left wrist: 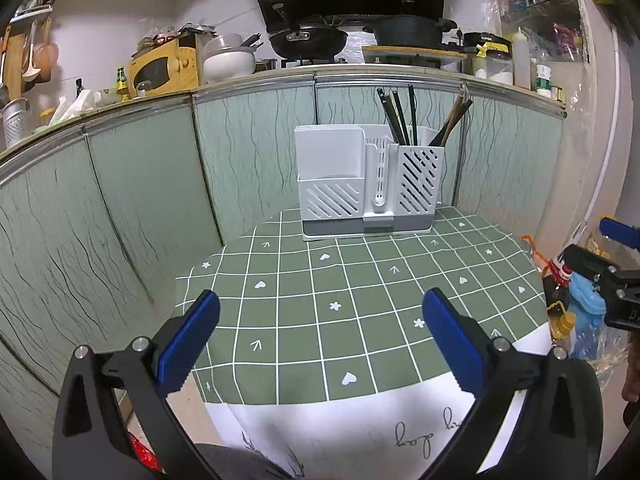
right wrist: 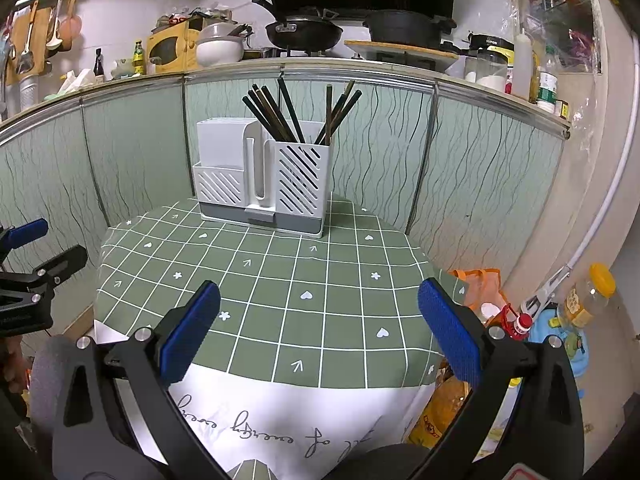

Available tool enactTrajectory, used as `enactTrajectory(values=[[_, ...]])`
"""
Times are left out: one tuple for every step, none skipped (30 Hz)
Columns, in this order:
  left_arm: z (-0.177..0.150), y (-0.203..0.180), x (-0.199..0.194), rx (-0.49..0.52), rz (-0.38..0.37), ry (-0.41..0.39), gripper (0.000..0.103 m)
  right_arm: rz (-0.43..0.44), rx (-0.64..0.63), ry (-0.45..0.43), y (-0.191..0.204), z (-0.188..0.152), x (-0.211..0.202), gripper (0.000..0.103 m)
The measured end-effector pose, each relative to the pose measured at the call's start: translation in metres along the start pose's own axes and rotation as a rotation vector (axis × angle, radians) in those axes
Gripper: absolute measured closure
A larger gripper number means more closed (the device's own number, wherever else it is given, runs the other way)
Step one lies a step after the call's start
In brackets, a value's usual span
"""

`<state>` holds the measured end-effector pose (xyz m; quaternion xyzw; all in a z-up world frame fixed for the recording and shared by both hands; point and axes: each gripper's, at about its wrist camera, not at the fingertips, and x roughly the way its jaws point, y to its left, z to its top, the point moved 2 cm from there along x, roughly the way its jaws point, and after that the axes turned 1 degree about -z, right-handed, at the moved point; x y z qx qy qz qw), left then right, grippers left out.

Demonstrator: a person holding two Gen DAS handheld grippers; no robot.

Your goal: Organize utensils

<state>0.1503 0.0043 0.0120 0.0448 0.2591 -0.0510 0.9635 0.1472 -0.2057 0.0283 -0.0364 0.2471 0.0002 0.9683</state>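
A white slotted utensil holder (left wrist: 366,184) (right wrist: 264,184) stands at the far edge of a small round table with a green checked cloth (left wrist: 320,288) (right wrist: 280,288). Several dark chopsticks (left wrist: 400,116) (right wrist: 288,114) stand upright in its right compartment; its left compartment looks empty. My left gripper (left wrist: 320,340) hovers open over the near edge of the table, nothing between its blue pads. My right gripper (right wrist: 320,336) is likewise open and empty above the near edge. Each gripper shows at the side of the other's view: the right gripper (left wrist: 616,276), the left gripper (right wrist: 28,272).
Green cabinet panels (left wrist: 140,184) curve behind the table under a cluttered kitchen counter (left wrist: 304,72) with pans and a yellow microwave (left wrist: 164,68). Bottles and bags (right wrist: 520,320) crowd the floor at the table's right. A white pipe (right wrist: 612,200) runs down the right wall.
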Motion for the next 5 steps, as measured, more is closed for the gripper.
enactTrajectory(values=[[-0.0005,-0.0008,0.0002,0.007,-0.001,0.0,0.004,-0.001,0.001,0.0,0.0,0.0001,0.0,0.008],[-0.0008,-0.0016,0.0002,0.01,-0.004,0.0,0.004,0.0,0.002,-0.001,0.0006,0.0001,-0.0002,0.008],[-0.0009,-0.0021,0.0002,0.011,-0.008,0.0,0.004,0.001,0.003,-0.001,0.0007,0.0001,-0.0002,0.008],[-0.0007,-0.0024,0.0,0.011,-0.009,0.0,0.004,0.001,0.002,-0.001,0.0009,0.0001,-0.0001,0.008],[-0.0006,-0.0025,-0.0002,0.011,-0.013,-0.001,0.004,-0.001,0.002,-0.001,0.001,0.0003,-0.0003,0.008]])
